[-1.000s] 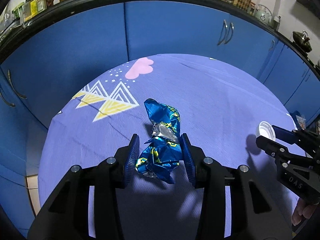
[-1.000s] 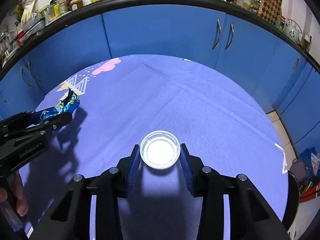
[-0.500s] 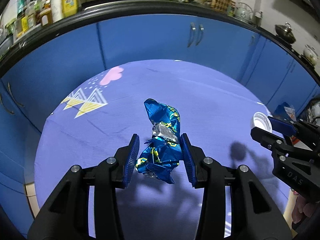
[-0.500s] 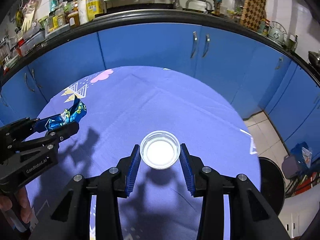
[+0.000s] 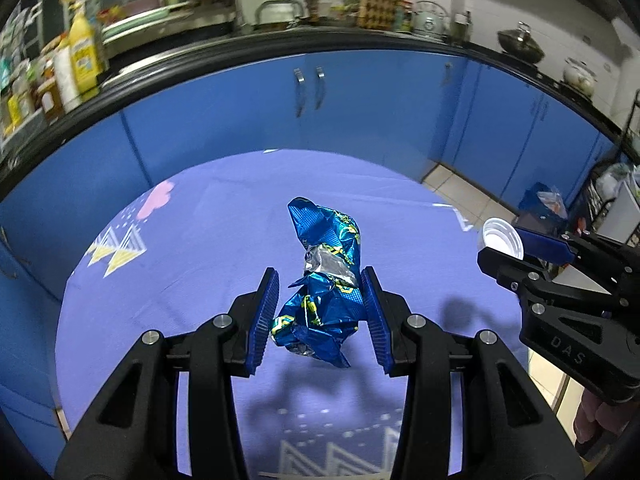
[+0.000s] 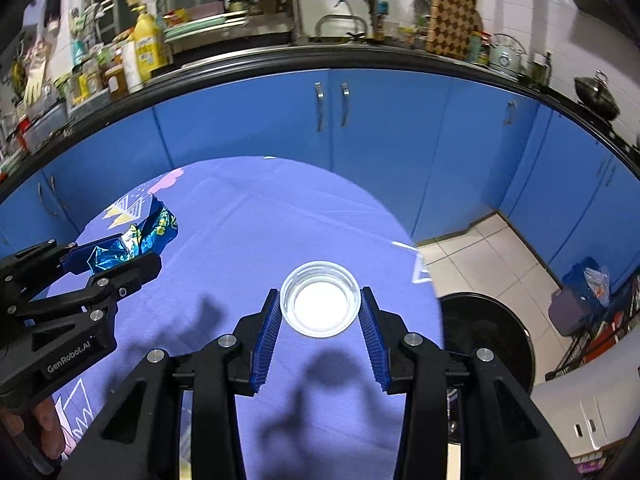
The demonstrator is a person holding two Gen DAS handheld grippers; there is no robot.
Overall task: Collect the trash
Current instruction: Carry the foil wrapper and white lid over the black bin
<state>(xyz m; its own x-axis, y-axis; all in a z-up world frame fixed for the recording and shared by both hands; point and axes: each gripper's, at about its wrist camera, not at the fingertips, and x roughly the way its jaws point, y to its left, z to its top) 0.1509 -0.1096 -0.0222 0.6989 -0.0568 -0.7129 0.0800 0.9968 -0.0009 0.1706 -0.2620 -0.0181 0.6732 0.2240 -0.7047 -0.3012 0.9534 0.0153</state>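
Two handheld grippers are carrying trash above a round surface (image 5: pixel 208 248) covered in a purple patterned cloth. The left gripper (image 5: pixel 320 312) has its fingers clenched on a crumpled blue foil wrapper (image 5: pixel 324 280); the wrapper sits between the two blue ribbed pads and sticks out beyond the fingertips, clear of the cloth, with its shadow below. The right gripper (image 6: pixel 318 316) grasps a white plastic lid (image 6: pixel 319 304), held flat between its fingers near the tips. The step in hand appears to be the carry, both pieces picked up and lifted. Past the right fingers, off the surface edge, a dark round bin (image 6: pixel 492 344) stands on the tiled floor. The next move likely calls for bringing each piece over that bin and releasing it
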